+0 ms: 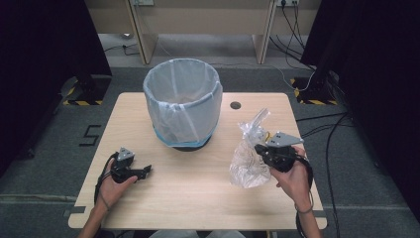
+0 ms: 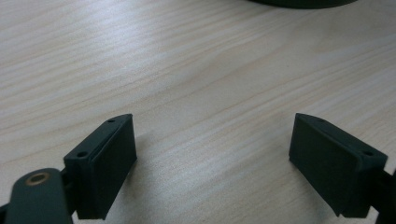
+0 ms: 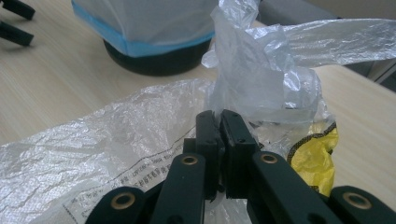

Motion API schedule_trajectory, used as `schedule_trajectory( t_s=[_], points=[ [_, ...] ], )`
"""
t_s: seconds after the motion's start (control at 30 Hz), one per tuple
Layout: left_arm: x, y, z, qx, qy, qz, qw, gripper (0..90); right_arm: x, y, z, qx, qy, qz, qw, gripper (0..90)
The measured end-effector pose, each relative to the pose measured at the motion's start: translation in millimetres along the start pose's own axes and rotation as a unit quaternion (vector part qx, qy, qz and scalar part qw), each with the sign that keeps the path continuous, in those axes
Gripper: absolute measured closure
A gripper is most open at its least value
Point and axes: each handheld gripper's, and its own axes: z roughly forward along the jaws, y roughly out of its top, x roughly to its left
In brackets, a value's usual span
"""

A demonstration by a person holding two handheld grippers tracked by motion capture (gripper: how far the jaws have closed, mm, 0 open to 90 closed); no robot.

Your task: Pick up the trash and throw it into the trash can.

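A clear plastic bag [image 1: 247, 161] with a knotted top lies on the right half of the wooden table [image 1: 198, 198]. My right gripper [image 1: 262, 149] is shut on the bag near its knot [image 3: 261, 79]; the two jaws meet with thin film pinched between them. Something yellow [image 3: 317, 154] shows inside the bag. My left gripper [image 1: 146, 171] rests low over the table at the left, open, its fingers [image 2: 107, 163] wide apart over bare wood. A bin [image 1: 182, 101] lined with a pale blue bag stands at the table's far middle.
The bin's black base [image 3: 154, 58] sits close behind the clear bag. A round cable hole [image 1: 235, 105] lies right of the bin. Cables [image 1: 317, 119] run across the floor at the right, beyond the table edge.
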Motion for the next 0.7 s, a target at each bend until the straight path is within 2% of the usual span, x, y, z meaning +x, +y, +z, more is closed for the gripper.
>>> schedule_trajectory(
  t_s=[0.1,0.13,0.17,0.4,0.7],
  points=[
    [0.0,0.0,0.0,0.000,0.000,0.000,1.0000,13.9,-4.4,15.9,-3.9,-0.007,0.002,-0.008,0.9999,86.9],
    [0.1,0.0,-0.1,0.000,0.000,0.001,1.0000,13.9,-6.5,26.9,-6.8,-0.012,0.004,-0.015,0.9998,86.9],
    [0.1,0.0,-0.1,0.000,0.000,0.001,1.0000,14.0,-6.5,26.9,-6.8,-0.012,0.004,-0.015,0.9998,86.9],
    [0.1,0.0,0.1,-0.001,0.000,0.001,1.0000,13.9,-10.2,63.9,-13.1,-0.030,0.017,-0.031,0.9989,86.9],
    [0.1,0.0,0.1,-0.001,0.000,0.001,1.0000,13.9,-10.6,94.9,-23.0,-0.041,0.025,-0.046,0.9978,86.9]
  ],
)
